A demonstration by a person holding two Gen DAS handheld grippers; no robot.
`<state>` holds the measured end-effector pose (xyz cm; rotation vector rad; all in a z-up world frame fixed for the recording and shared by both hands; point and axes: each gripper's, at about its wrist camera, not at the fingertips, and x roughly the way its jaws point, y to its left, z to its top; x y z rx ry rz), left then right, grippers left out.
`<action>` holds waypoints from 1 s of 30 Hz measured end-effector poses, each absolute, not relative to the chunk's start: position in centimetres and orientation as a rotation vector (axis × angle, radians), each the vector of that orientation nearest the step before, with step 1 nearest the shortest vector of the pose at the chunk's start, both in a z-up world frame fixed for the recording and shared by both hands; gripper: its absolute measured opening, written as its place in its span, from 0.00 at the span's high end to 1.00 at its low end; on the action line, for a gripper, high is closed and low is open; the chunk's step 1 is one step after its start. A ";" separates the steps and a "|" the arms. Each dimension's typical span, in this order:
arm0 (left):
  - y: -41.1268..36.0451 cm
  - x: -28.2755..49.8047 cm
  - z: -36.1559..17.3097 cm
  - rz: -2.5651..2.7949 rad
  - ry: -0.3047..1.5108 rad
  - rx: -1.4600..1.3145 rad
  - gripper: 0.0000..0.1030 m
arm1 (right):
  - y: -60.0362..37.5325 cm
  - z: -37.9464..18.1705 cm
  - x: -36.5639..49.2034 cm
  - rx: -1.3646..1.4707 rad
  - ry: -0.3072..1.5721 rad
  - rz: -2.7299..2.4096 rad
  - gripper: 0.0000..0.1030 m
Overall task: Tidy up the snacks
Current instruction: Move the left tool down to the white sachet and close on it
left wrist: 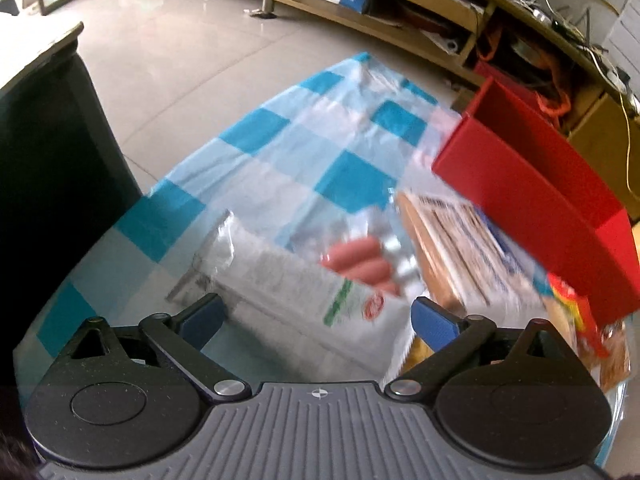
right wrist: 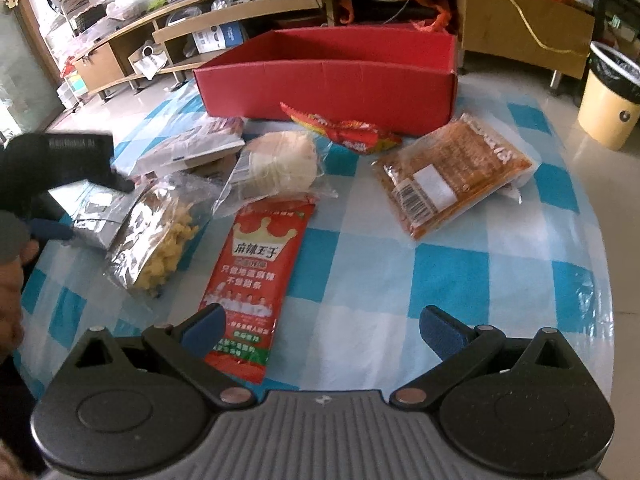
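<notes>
- Snacks on the checked tablecloth: in the right wrist view we count seven packets, among them one tall red packet at lower centre and one orange packet at right.
- One red box sits at upper centre, with nothing visible inside.
- Our right gripper is spread wide, holding nothing.
- Our left gripper is spread apart over one silver packet, beside one sausage pack.
</notes>
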<state>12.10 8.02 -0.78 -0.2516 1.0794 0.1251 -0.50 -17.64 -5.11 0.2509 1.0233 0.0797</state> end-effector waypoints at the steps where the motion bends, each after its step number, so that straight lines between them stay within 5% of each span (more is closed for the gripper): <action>1: 8.2 12.6 -0.9 0.116 1.082 -0.252 0.00 | -17.6 -5.2 -0.5 0.254 1.029 0.083 0.01; 11: 8.4 13.3 -2.6 0.133 1.114 -0.156 0.00 | -17.1 -5.3 -0.5 0.241 1.041 0.104 0.01; 23: 9.3 4.5 -2.3 -0.018 1.309 -0.112 0.01 | -16.3 -4.5 -1.1 0.219 1.045 0.171 0.01; 30: 8.7 0.8 -0.9 -0.037 1.250 -0.055 0.02 | -16.2 -4.0 -1.6 0.208 1.033 0.195 0.01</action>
